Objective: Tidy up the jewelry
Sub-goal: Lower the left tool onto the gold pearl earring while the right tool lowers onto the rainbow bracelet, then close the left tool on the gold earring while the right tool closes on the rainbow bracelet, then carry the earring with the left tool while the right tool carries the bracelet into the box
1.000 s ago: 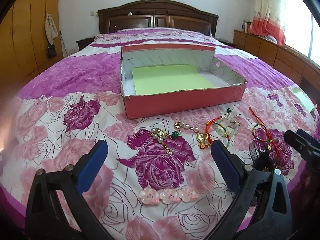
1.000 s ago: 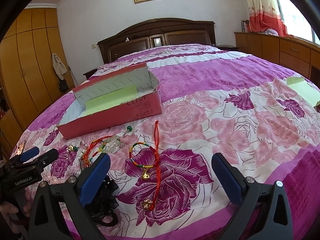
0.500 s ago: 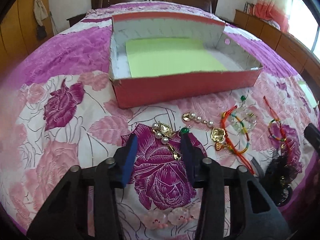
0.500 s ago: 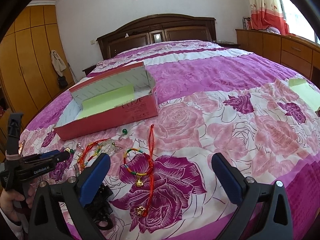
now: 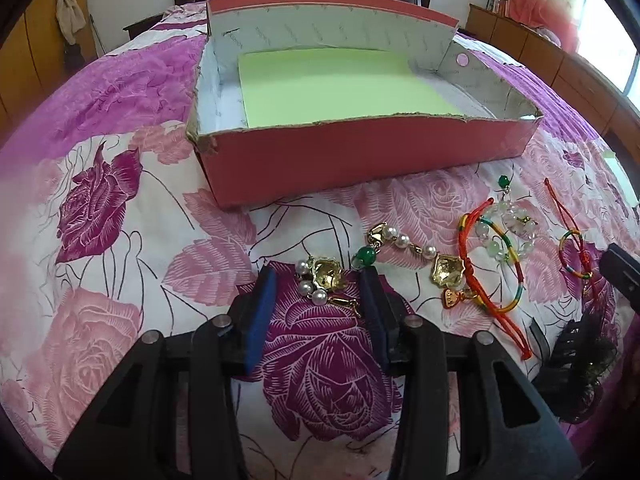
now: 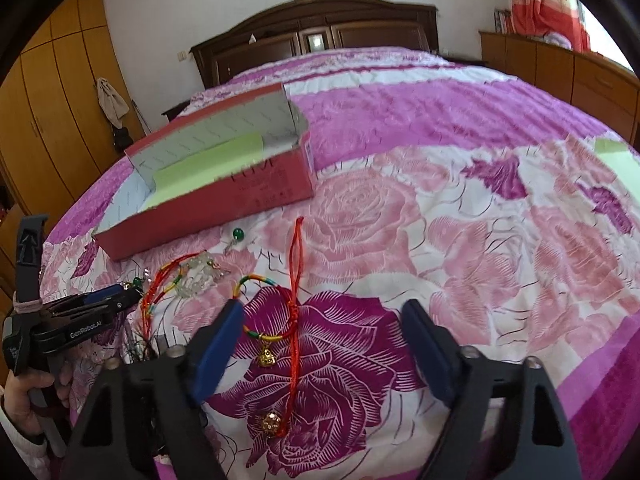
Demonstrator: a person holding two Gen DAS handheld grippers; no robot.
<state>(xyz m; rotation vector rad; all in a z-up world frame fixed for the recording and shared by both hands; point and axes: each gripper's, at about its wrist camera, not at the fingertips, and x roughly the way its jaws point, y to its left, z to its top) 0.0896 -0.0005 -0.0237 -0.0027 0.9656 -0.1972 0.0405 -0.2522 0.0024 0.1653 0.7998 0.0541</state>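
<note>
A pearl and gold bracelet (image 5: pixel 324 280) with a green bead lies on the floral bedspread, one end between the blue pads of my left gripper (image 5: pixel 317 280). The jaws stand narrowed around it and the pads do not visibly press on it. My right gripper (image 6: pixel 322 308) hangs over a red cord bracelet (image 6: pixel 294 308) with gold bells; its jaws are closing, the cord lies between them, and the pads stay clear of it. A red box (image 5: pixel 360 152) lined with green paper sits open behind the jewelry. In the right wrist view the left gripper (image 6: pixel 104 300) is at the far left.
A red and multicoloured cord bracelet (image 5: pixel 492 280) and a clear bead bracelet (image 5: pixel 516 224) lie right of the pearl piece. A black hair claw (image 5: pixel 580 360) sits near the bed's front edge. A hand (image 6: pixel 24 396) holds the left gripper's handle. Wooden wardrobes and a headboard ring the bed.
My left gripper has moved forward and down to the pearl bracelet and its jaws have narrowed from wide. My right gripper has dipped toward the red cord and its jaws have narrowed.
</note>
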